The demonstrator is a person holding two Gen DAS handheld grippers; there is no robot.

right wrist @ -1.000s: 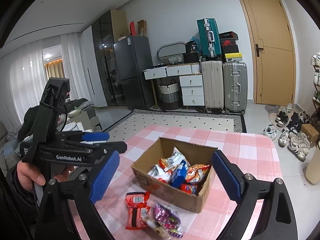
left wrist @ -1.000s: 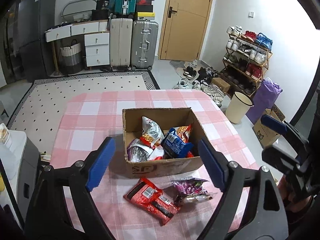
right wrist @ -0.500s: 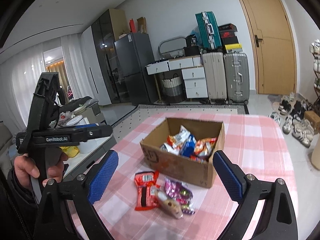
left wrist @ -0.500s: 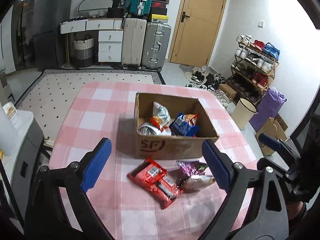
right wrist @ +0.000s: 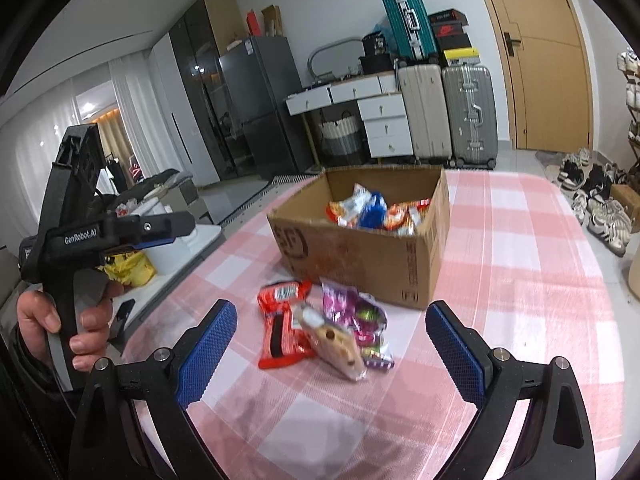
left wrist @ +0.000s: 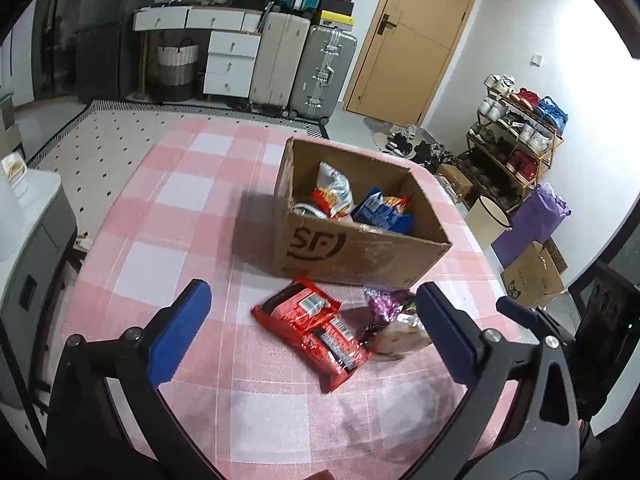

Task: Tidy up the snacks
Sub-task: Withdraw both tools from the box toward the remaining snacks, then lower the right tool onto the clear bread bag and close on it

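Between my left gripper's [left wrist: 310,328] blue pads [left wrist: 178,334], which stand wide apart and hold nothing, I see the red packet [left wrist: 316,330] lying flat on the pink checked tablecloth [left wrist: 168,248]. Just to its right lies the purple sweet bag [left wrist: 390,304], with a clear pale packet [left wrist: 400,336] touching it on the near side; that one sits close by the right-hand pad.

My right gripper [right wrist: 332,352] is likewise spread to its full width and empty, hovering above the cloth [right wrist: 532,280]. The same three loose snacks lie between its fingers [right wrist: 208,354]: the red packet [right wrist: 280,320] to the left, the purple sweet bag [right wrist: 356,316] to the right, and the clear pale packet [right wrist: 340,348] lying across both, nearest to me.

Just behind the loose snacks stands the open cardboard box [left wrist: 356,248], printed with a dark logo on its near wall, and the red packet's far edge is nearly touching it. Inside are several crisp bags [left wrist: 334,194], red-and-white and blue, heaped together. From the right wrist view the box [right wrist: 360,256] shows one corner towards me.

At the left of that view my left hand [right wrist: 60,324] grips the black handle of the other gripper. Beyond the table, suitcases [left wrist: 304,68] stand against the wall beside a wooden door [left wrist: 416,36], with a shoe rack [left wrist: 516,136] off to the right.
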